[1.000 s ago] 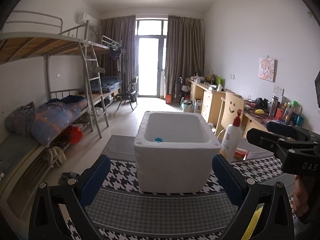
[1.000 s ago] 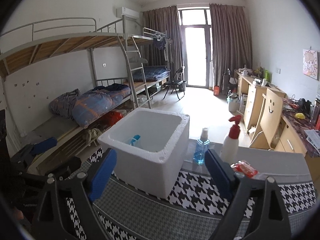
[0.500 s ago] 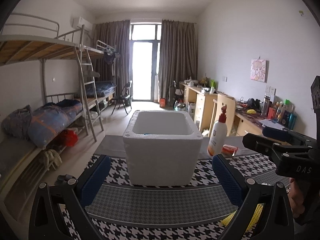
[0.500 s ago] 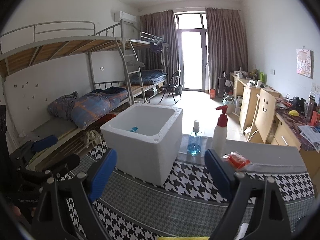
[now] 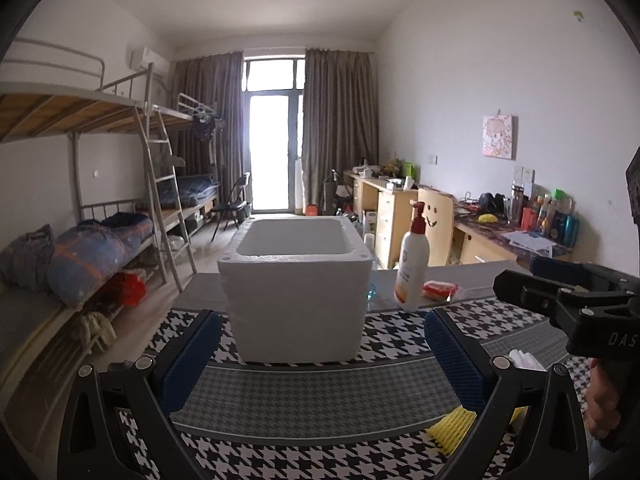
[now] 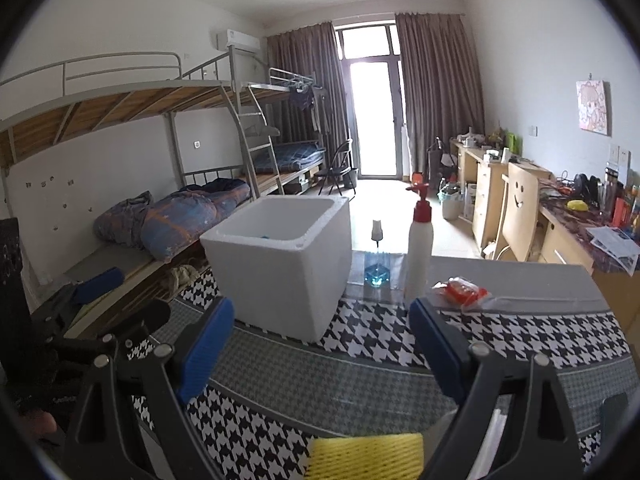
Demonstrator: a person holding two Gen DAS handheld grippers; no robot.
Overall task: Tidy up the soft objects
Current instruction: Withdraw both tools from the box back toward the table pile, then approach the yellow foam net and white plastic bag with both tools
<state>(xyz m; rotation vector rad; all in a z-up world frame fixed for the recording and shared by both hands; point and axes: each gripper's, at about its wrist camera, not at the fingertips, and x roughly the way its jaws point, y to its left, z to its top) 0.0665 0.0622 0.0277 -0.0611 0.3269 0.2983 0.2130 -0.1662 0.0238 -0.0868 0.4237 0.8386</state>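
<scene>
- The right gripper [image 6: 320, 348] is hovering low over the houndstooth mat [image 6: 520, 336], its blue pads spread wide and grasping nothing, seemingly readied for the yellow sponge [image 6: 366, 456] lying at the mat's near edge, just below and between its fingers.
- The left gripper [image 5: 320, 360] is likewise hanging released and empty, facing the box; the same sponge is peeking out beside its right finger.
- Farther back, the white foam box [image 5: 296, 292] is standing open-topped on the mat, likely serving as the bin for soft things; something blue is already lying inside.
- Beyond it, a pump bottle [image 6: 419, 256], a blue spray bottle [image 6: 377, 260] and a red packet [image 6: 462, 292] are standing aside, near one another.
</scene>
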